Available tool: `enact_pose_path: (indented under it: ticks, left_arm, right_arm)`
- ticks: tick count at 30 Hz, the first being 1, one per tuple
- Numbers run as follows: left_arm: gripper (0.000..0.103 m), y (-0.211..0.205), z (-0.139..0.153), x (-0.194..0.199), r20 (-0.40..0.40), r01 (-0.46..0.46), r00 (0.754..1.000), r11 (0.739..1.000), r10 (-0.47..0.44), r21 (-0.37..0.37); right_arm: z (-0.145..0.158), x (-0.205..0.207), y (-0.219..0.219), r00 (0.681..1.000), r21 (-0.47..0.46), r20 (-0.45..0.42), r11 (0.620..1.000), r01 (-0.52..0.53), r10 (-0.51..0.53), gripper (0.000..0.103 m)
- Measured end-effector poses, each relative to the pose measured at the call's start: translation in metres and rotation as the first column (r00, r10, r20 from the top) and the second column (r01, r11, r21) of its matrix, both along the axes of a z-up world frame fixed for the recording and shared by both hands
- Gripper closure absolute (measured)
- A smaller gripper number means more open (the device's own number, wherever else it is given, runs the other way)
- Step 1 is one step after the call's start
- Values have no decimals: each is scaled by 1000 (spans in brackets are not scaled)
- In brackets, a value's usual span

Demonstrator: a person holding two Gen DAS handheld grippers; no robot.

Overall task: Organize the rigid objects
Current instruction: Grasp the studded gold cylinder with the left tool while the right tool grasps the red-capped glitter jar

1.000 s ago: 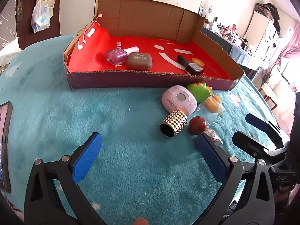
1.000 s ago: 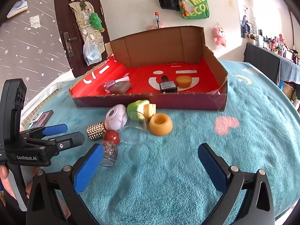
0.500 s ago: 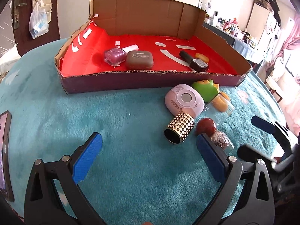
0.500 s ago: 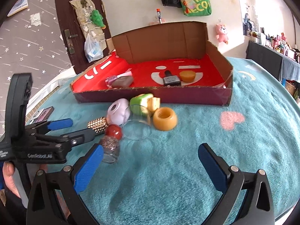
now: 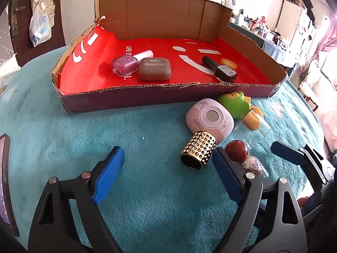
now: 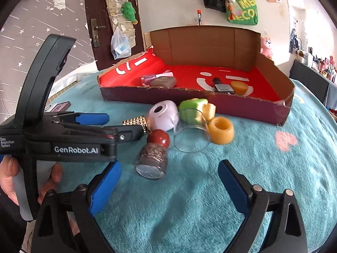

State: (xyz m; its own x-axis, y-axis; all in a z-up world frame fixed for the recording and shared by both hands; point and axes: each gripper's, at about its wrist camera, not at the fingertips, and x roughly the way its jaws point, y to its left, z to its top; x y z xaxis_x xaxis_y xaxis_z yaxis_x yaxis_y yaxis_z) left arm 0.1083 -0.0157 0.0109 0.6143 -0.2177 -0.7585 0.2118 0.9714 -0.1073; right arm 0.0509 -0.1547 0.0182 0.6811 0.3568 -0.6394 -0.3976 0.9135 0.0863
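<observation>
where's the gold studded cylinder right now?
The gold studded cylinder lies on its side on the teal cloth, outside the box, against the pink round case, just ahead of the left gripper's right finger.

Bare teal tablecloth (image 5: 105,130) fills the frame's left and foreground, open for passage; at right, a studded gold cylinder (image 5: 198,150), red-capped jar (image 5: 244,158) and lilac case (image 5: 209,120) crowd the cardboard tray (image 5: 130,99) front wall.
</observation>
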Motion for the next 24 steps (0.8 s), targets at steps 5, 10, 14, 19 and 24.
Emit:
enact_pose_path:
  ticks: [5,10,14,19,24]
  left_arm:
    - [19,0,-1,3,-2,-1,1000,1000,1,-3]
    - [25,-3,-1,6,0,0,1000,1000,0,15]
    - [29,-4,-1,5,6,5,1000,1000,-6,19]
    - [56,-3,0,5,10,6,1000,1000,-6,4]
    - [70,-6,1,5,10,32,999,999,-31,-20]
  right_arm:
    - [-1,5,3,1000,-1,0,1000,11,-11,15]
    - [-2,10,6,1000,-8,6,1000,22,-22,24]
    - [-4,13,10,1000,-19,11,1000,18,-18,32]
    - [-5,14,15,1000,-33,22,999,8,-7,42]
    - [-6,14,19,1000,-43,26,999,-9,11,52]
